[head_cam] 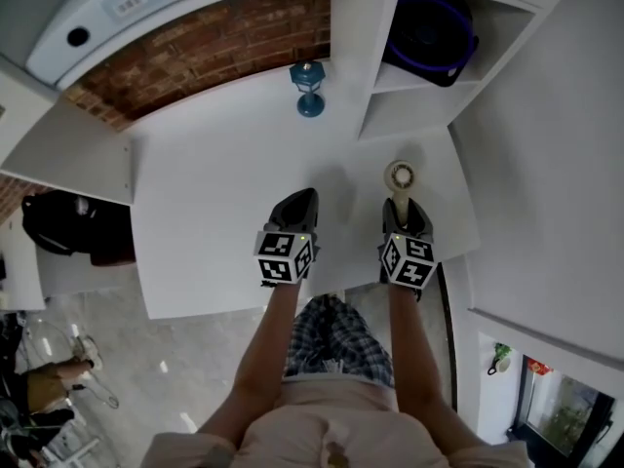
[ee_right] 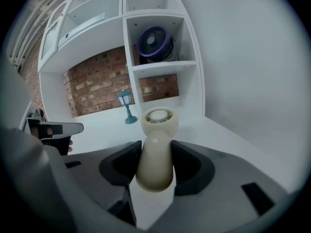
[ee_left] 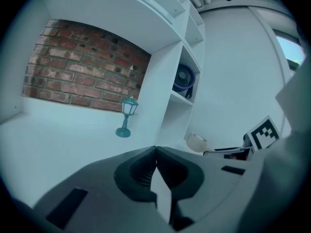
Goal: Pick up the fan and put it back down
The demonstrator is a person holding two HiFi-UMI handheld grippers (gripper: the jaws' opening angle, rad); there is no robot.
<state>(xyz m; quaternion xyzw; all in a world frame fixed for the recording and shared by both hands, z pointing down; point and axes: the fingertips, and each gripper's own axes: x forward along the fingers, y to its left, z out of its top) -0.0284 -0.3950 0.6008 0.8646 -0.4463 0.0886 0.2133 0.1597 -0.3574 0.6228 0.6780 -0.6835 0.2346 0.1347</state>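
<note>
Fan (ee_right: 158, 123) is held tight in our right gripper (ee_right: 155, 166). Our left gripper (ee_left: 156, 152) is closed and empty. Next we put it down gently.

A teal lantern (head_cam: 309, 88) stands on the white desk (head_cam: 210, 198).

- fan (ee_right: 158, 118): cream plastic, smooth, matt with a faint sheen.
- right tongs (ee_right: 155, 154), left tongs (ee_left: 156, 152): dark grey plastic shells, matt; inner faces ribbed, rubbery-looking.
- worktop (head_cam: 214, 193): white, smooth, matt, laminate-like.
- back wall (head_cam: 224, 37): bare red brick, rough, dull.
- small lamp (head_cam: 309, 88): teal, slight gloss; metal or plastic unclear.
- shelf fan (head_cam: 429, 32): purple plastic, glossy.
- shorts (head_cam: 331, 339): checked woven cloth.
</note>
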